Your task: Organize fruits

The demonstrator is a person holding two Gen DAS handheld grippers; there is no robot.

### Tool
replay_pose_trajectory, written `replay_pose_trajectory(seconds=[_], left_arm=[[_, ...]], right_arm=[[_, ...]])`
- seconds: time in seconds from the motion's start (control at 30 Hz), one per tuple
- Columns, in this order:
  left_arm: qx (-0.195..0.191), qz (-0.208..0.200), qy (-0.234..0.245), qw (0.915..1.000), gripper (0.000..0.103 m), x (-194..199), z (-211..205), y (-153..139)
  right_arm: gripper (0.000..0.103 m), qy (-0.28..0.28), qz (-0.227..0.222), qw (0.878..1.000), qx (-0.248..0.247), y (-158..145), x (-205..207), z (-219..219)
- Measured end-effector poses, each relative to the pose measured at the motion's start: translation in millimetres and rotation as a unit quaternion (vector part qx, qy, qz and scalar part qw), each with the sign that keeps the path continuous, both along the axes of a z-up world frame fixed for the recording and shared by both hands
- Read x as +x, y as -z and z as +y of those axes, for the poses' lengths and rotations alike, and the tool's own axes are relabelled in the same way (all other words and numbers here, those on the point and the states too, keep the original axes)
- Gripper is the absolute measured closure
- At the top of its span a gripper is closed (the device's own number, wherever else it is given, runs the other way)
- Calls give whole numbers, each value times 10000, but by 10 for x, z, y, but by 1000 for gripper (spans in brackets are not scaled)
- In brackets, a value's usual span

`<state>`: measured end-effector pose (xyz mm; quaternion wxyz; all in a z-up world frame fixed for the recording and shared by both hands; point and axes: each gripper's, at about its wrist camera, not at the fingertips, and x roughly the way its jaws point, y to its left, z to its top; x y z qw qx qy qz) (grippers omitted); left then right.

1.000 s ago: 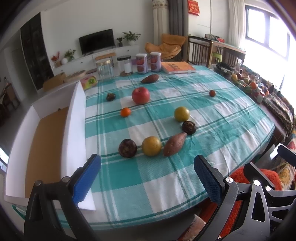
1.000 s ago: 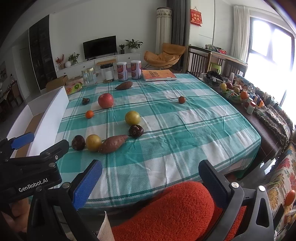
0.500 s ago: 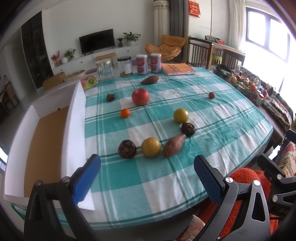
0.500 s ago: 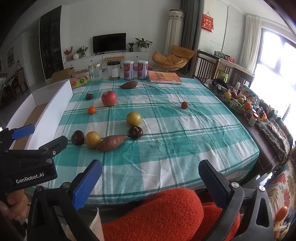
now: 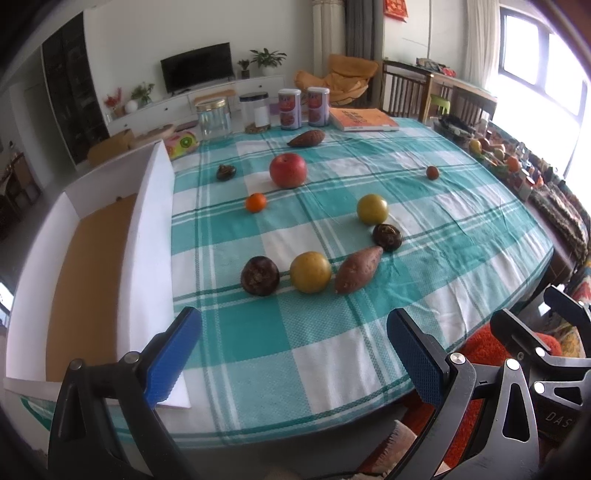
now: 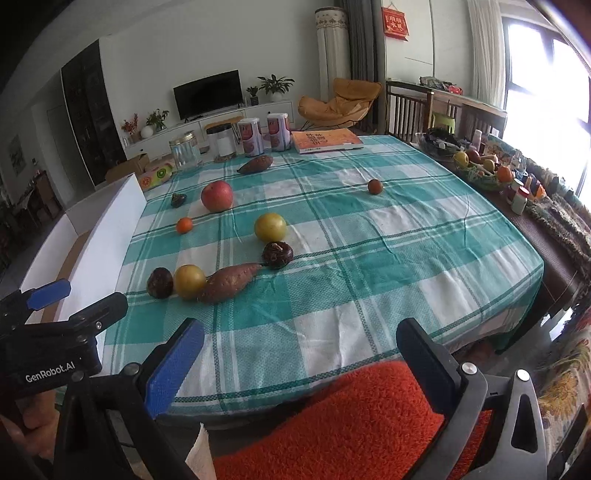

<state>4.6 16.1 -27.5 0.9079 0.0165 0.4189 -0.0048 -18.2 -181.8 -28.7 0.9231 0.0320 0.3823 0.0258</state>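
The left tool (image 5: 291,354) sits at the bottom of its frame with its blue pads (image 5: 173,354) spread wide and nothing between them. The right tool (image 6: 299,365) sits at the bottom of its frame, spread wide too and holding nothing. In the right view, the left tool's black body shows at the lower left, and white letters on it read "GenRobot.AI".

The fruits lie on the counter (image 5: 258,339), which has a green and white checked cloth. Near the middle of the left frame is a row: a dark round fruit (image 5: 259,276), a yellow fruit (image 5: 310,271) and a sweet potato (image 5: 359,269), side by side. Just past the sweet potato's tip is another dark fruit (image 5: 387,237), then a second yellow fruit (image 5: 372,209). Higher up are a small orange (image 5: 256,202), a red apple (image 5: 287,170) and a little dark fruit (image 5: 226,172). A small brown-red fruit (image 5: 431,172) lies alone at the upper right.

A white box (image 5: 155,236) with a brown floor stands along the left edge of the counter.

At the far end are another sweet potato (image 5: 306,138), two cans (image 5: 303,108) with red pictures, two jars (image 5: 236,116) and an orange book (image 5: 364,119); its words are too small to read. A red sign (image 6: 395,22) hangs on the wall, top of the right frame.
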Motion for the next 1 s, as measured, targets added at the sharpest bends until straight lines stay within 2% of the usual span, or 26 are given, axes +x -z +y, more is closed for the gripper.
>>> replay_pose_trajectory(seconds=[0.13, 0.4, 1.0], left_arm=[[-121, 168, -118, 9997, 2, 47, 72, 77], [-154, 292, -52, 9994, 2, 60, 68, 167], [-164, 418, -31, 9990, 2, 96, 68, 272]], right_arm=[[0, -31, -184, 9998, -99, 11, -22, 89], [0, 310, -437, 9984, 173, 18, -50, -42], [0, 88, -120, 9998, 147, 233, 5, 87]])
